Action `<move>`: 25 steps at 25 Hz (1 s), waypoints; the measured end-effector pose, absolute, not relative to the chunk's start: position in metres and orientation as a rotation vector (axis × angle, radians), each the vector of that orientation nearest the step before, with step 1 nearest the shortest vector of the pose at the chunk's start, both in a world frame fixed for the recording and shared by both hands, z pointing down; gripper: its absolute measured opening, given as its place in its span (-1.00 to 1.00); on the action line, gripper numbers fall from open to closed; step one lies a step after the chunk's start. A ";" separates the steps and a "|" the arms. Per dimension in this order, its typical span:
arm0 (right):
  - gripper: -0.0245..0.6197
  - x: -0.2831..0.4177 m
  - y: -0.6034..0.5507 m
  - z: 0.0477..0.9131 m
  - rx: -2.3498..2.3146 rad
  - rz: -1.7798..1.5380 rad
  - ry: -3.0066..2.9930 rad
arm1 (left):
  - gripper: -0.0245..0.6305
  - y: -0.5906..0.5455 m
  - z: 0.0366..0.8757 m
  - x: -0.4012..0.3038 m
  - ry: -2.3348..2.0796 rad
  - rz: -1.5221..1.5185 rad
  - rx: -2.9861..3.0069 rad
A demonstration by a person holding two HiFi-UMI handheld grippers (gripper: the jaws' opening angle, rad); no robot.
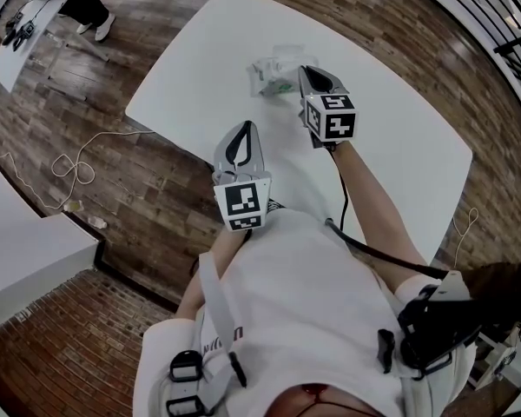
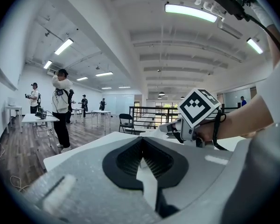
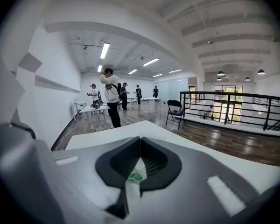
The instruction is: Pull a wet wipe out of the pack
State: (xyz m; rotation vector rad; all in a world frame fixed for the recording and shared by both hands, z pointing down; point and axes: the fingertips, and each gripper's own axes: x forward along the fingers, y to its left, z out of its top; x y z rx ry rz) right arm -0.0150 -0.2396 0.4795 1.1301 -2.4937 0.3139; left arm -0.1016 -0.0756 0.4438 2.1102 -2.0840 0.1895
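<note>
The wet wipe pack [image 1: 271, 75], white and crinkled with green print, is at the far side of the white table [image 1: 399, 137]. My right gripper [image 1: 302, 69] is at the pack's right edge, jaws shut. In the right gripper view the tips [image 3: 140, 139] meet, and a white strip runs from them down to the pack's green label [image 3: 136, 176]. It looks like a wipe pinched at the tips. Whether the pack rests on the table I cannot tell. My left gripper [image 1: 243, 125] hovers nearer to me over the table's edge, shut and empty [image 2: 141, 140], and sees the right gripper [image 2: 177, 125].
Loose cables [image 1: 69, 168] lie on the wooden floor left of the table, and another white table [image 1: 26, 233] stands at the left. A person [image 2: 60, 106] stands by the far tables. A folding chair [image 3: 176, 110] and a black railing [image 3: 233, 106] are behind.
</note>
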 end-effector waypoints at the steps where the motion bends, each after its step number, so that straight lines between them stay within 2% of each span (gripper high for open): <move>1: -0.90 -0.016 -0.240 0.476 1.132 0.307 -2.502 | -0.92 -0.075 0.444 -0.101 -2.082 0.189 2.110; 25: -0.90 -0.013 -0.233 0.375 1.204 0.174 -2.730 | -0.92 -0.075 0.444 -0.101 -2.075 0.182 2.110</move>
